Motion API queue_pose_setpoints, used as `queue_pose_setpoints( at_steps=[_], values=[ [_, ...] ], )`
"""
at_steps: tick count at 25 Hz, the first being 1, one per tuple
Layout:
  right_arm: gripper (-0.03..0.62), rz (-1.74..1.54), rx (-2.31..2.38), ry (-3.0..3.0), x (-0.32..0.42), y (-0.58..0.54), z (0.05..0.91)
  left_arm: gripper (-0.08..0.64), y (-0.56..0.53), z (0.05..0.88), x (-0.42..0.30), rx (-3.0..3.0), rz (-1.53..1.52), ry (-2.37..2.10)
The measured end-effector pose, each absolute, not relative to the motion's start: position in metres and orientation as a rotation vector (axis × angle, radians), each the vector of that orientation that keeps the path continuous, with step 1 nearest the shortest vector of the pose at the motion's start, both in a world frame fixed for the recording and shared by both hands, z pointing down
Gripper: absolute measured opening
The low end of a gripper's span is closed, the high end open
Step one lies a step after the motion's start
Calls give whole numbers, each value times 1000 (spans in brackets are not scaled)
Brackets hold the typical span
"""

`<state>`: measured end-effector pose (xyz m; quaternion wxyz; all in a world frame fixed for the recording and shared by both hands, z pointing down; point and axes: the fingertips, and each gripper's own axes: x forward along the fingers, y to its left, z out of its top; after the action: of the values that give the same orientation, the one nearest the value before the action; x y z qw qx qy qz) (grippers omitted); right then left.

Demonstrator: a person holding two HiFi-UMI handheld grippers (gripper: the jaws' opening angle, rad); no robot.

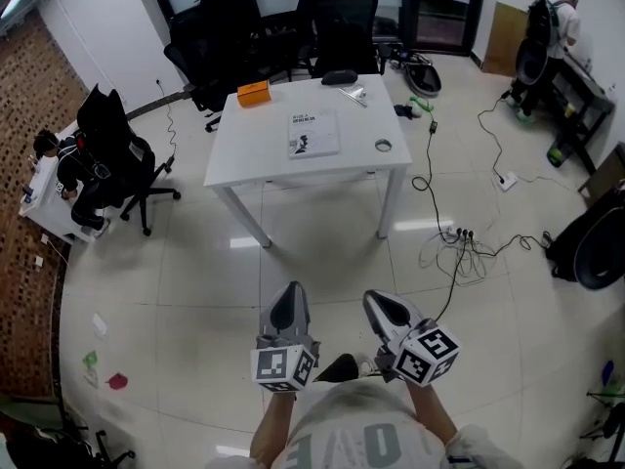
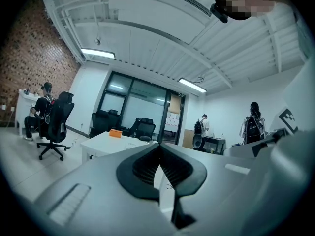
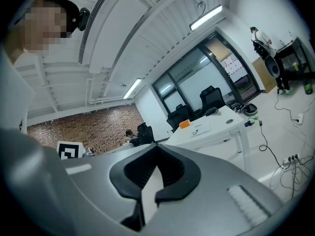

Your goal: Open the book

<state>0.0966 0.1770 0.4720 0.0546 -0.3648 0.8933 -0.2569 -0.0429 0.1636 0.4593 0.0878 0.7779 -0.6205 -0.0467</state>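
Observation:
The book (image 1: 313,132) lies closed on the white table (image 1: 244,154), pale cover up, some way ahead of me across the floor. Both grippers are held low in front of my body, well short of the table and touching nothing. The left gripper (image 1: 288,303) is shut and empty, its jaws meeting in the left gripper view (image 2: 160,167). The right gripper (image 1: 381,307) is shut and empty too (image 3: 154,175). In the right gripper view the book (image 3: 201,128) shows small on the distant table (image 3: 219,130).
On the table are an orange box (image 1: 253,92), a black case (image 1: 339,76), a tape roll (image 1: 383,146) and a silver item (image 1: 354,94). Black office chairs (image 1: 337,22) stand behind it. Cables (image 1: 459,242) trail on the floor at its right. A person (image 1: 73,179) sits at a desk on the left.

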Motion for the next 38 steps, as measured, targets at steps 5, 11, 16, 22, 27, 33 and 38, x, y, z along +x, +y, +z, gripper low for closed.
queue_pose_setpoints(
  at_steps=[5, 11, 16, 22, 27, 33, 38],
  values=[
    [2, -872, -1062, 2720, 87, 148, 493, 14, 133, 475, -59, 2252, -161, -1893],
    [2, -895, -1089, 2736, 70, 70, 519, 14, 43, 499, -82, 2240, -179, -1874],
    [2, -862, -1142, 2715, 34, -49, 509, 14, -71, 489, -125, 2269, -205, -1887],
    [2, -765, -1187, 2702, -29, -193, 470, 14, -225, 471, -164, 2387, -130, -1761],
    [2, -828, -1248, 2658, -47, -263, 476, 14, -297, 469, -171, 2425, -105, -1687],
    [2, -910, -1310, 2705, -59, -305, 504, 14, -329, 493, -172, 2369, -84, -1631],
    [2, -929, -1372, 2703, -49, -335, 527, 14, -346, 513, -162, 2356, -38, -1618]
  ],
)
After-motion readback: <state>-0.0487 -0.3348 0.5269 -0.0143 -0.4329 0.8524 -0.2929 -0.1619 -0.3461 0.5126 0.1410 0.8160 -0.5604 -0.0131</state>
